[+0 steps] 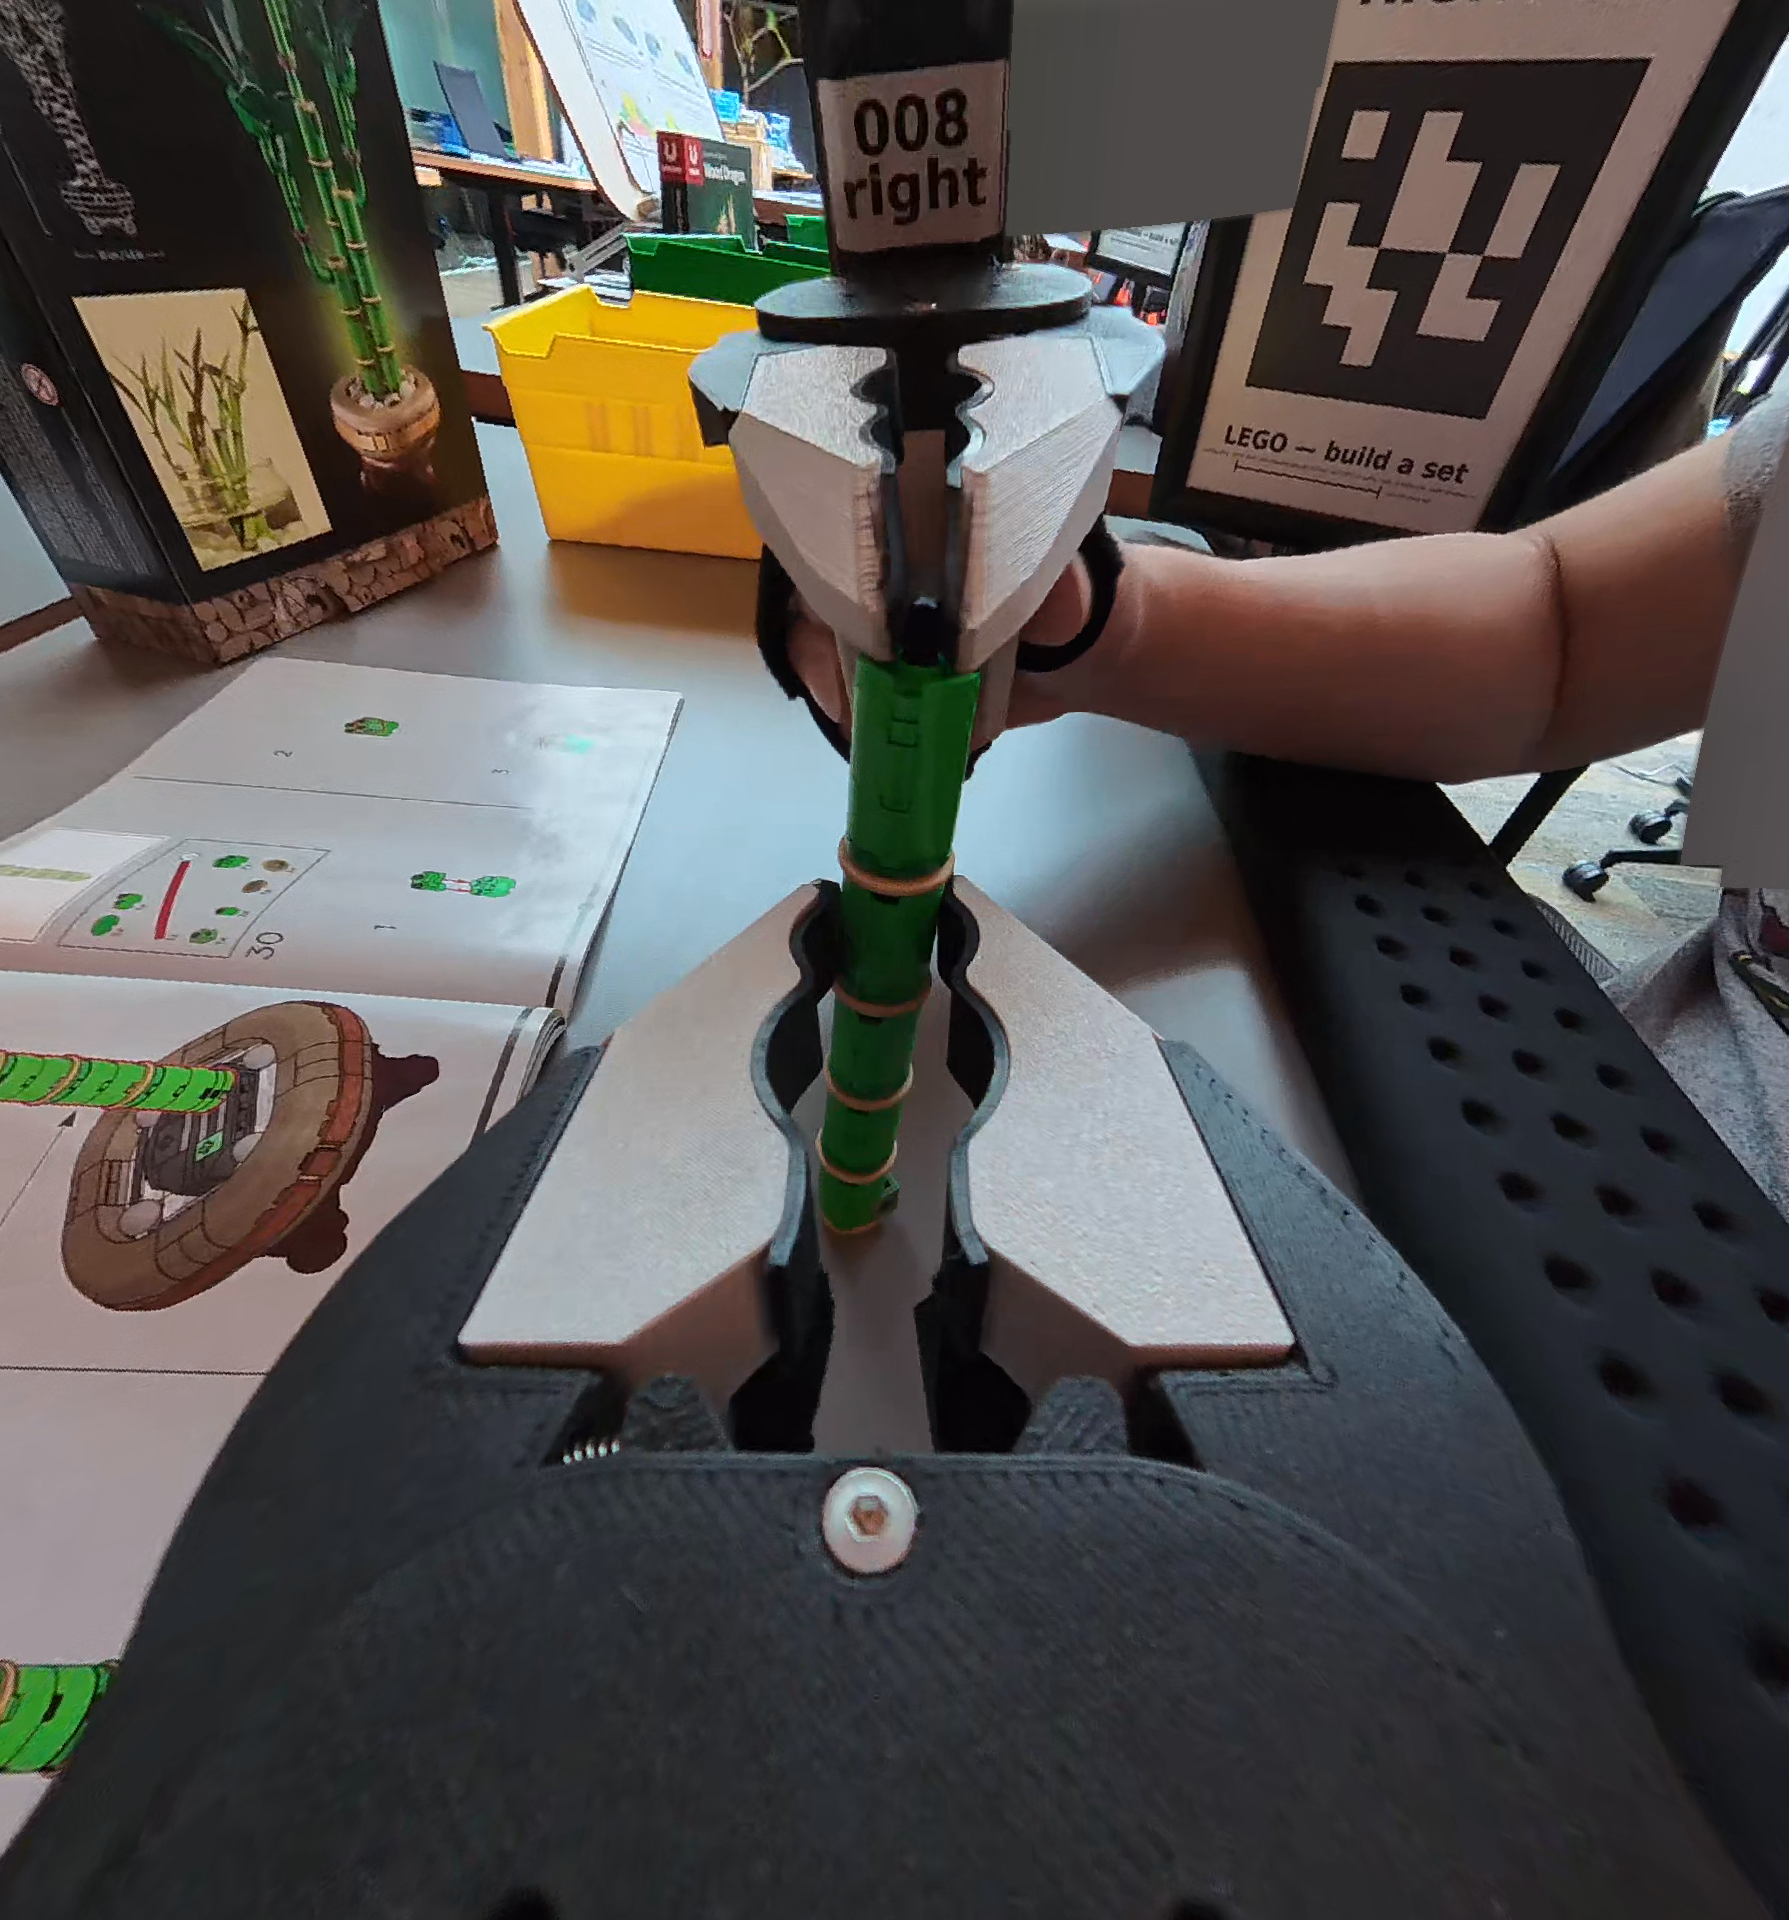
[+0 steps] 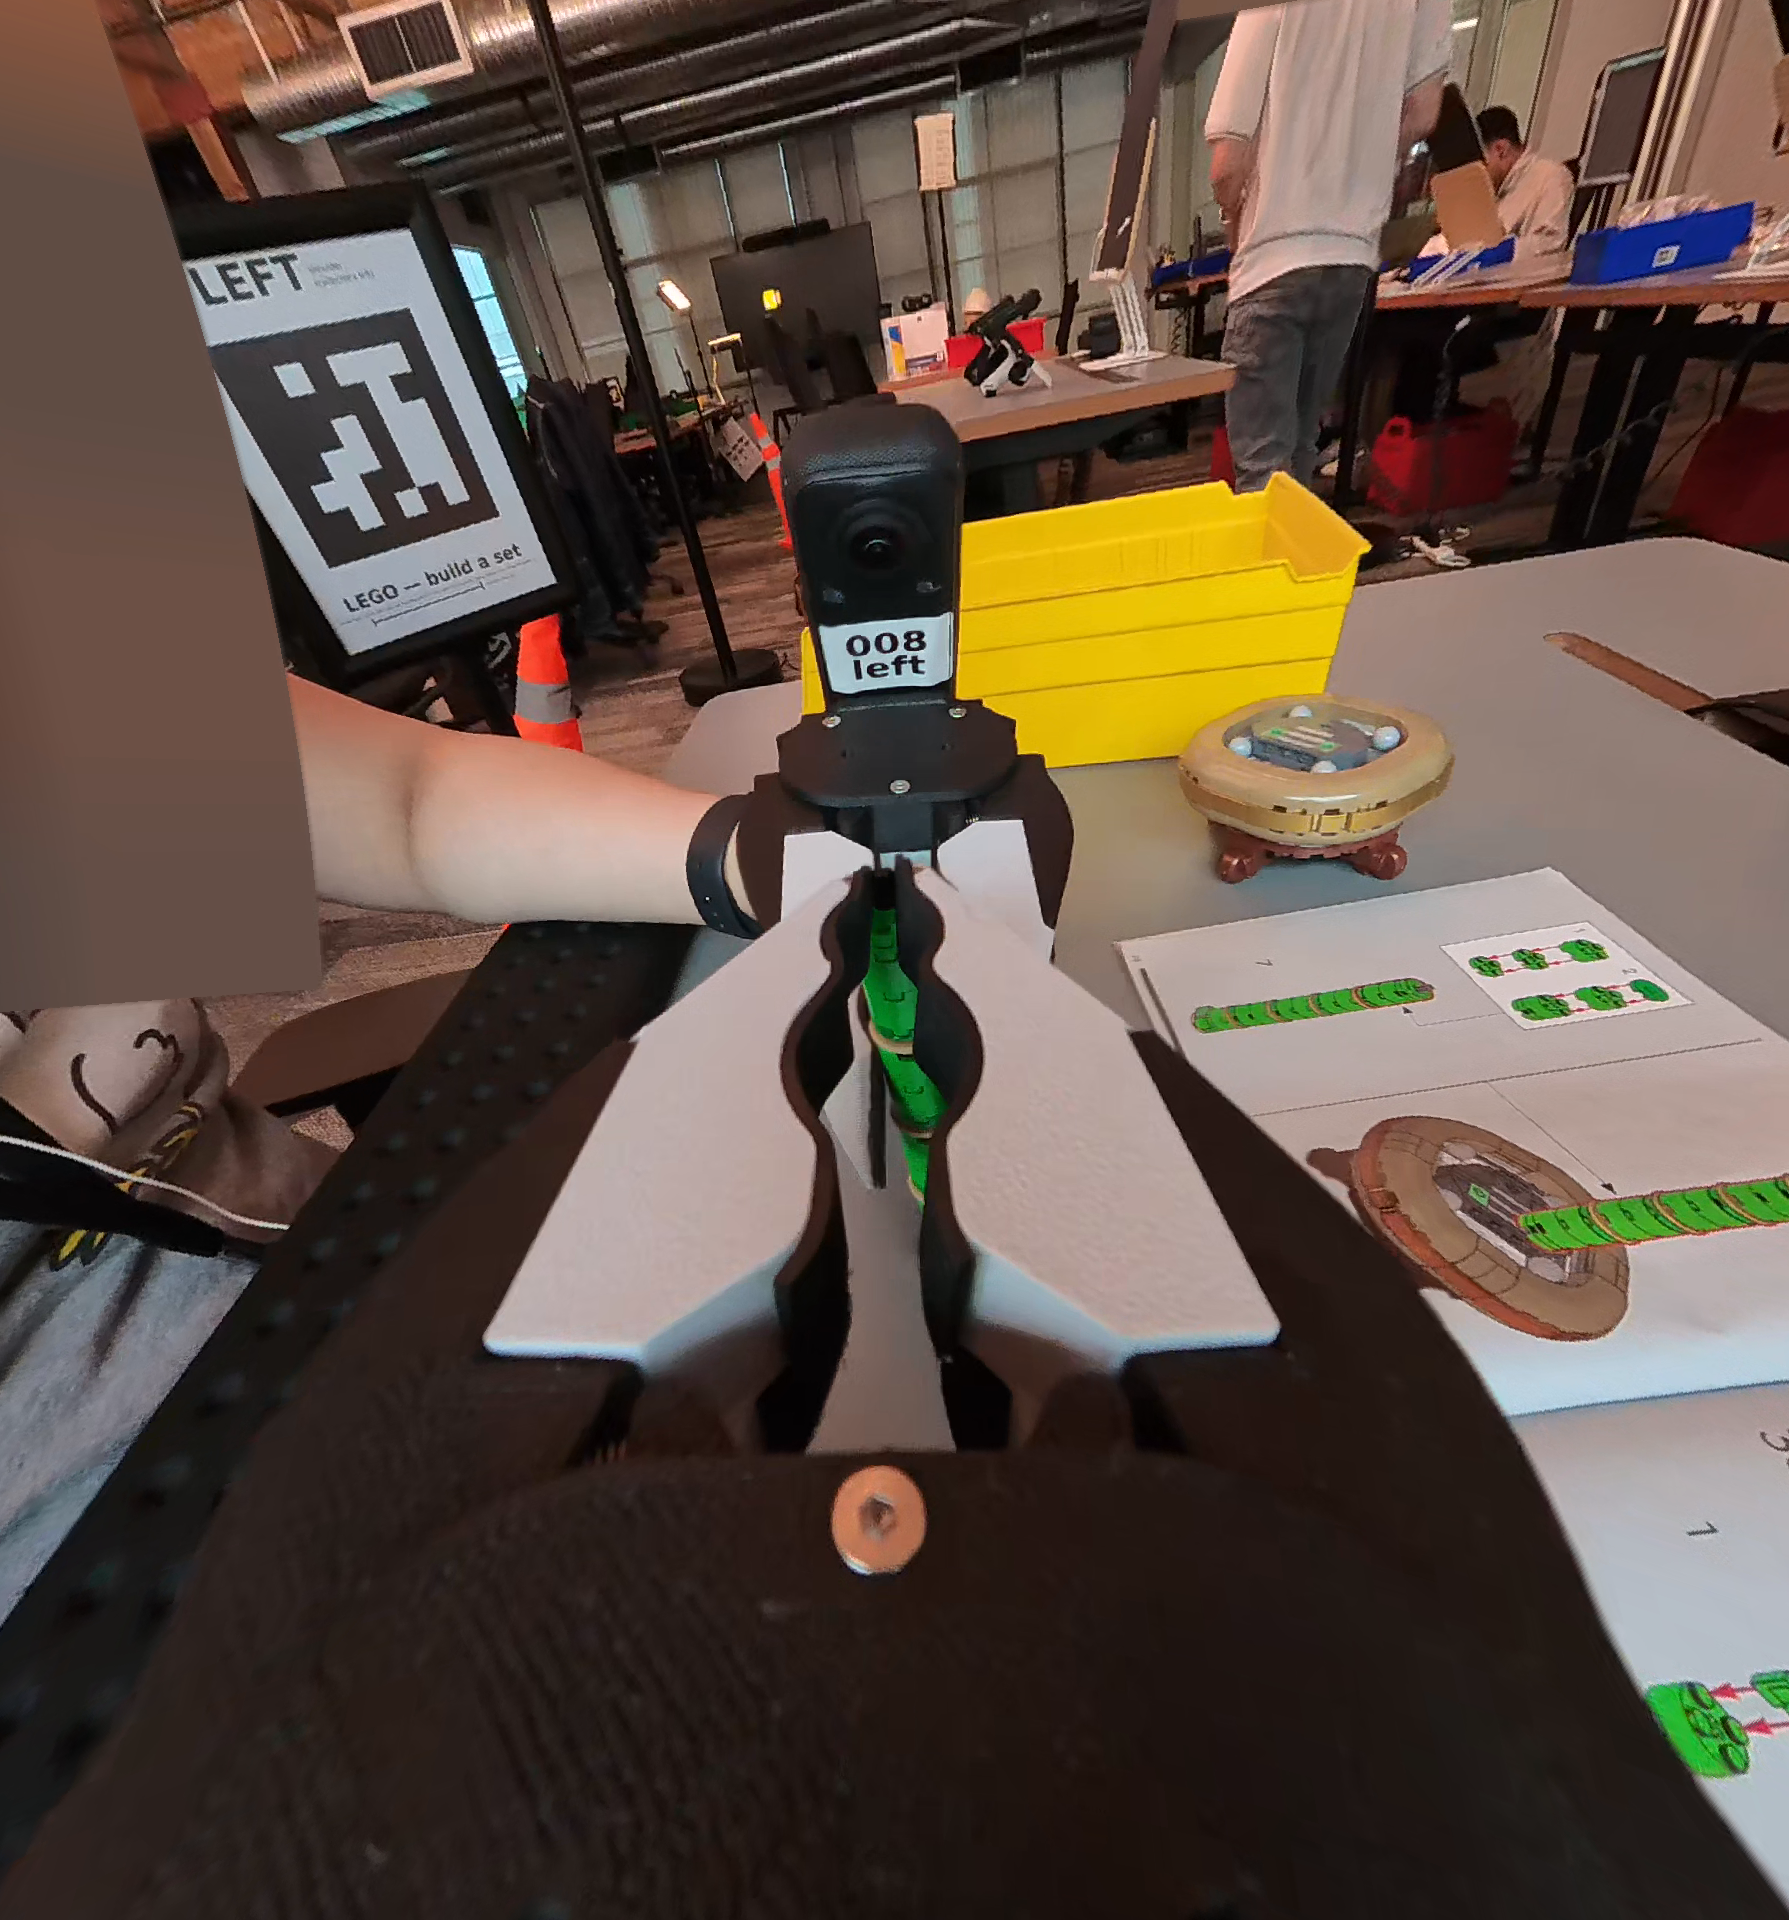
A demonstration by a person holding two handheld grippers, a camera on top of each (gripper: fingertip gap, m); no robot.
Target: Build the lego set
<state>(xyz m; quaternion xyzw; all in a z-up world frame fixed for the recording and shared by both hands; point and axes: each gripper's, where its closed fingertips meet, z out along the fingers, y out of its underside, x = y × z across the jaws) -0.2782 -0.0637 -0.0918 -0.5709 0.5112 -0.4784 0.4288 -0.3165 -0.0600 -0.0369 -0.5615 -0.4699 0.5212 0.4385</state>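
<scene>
A green bamboo stalk (image 1: 900,790) of stacked round Lego pieces with tan rings is held in the air between both grippers. My left gripper (image 1: 890,896) is shut on its near part, and the stalk's near end lies between the fingers. My right gripper (image 1: 919,636) faces me, shut on the stalk's far end, where a black axle pokes out. In the right wrist view the stalk (image 2: 895,1003) shows through the narrow gap of my right gripper (image 2: 874,888), with the left gripper (image 2: 900,862) just behind. The tan round pot base (image 2: 1316,769) stands on the table, apart.
The open instruction booklet (image 1: 350,831) lies on the table, also in the right wrist view (image 2: 1492,1049). A yellow bin (image 1: 620,416) and the set's box (image 1: 194,312) stand behind. Framed marker signs (image 1: 1409,239) flank the table. A black perforated surface (image 1: 1544,1091) runs along the table's edge.
</scene>
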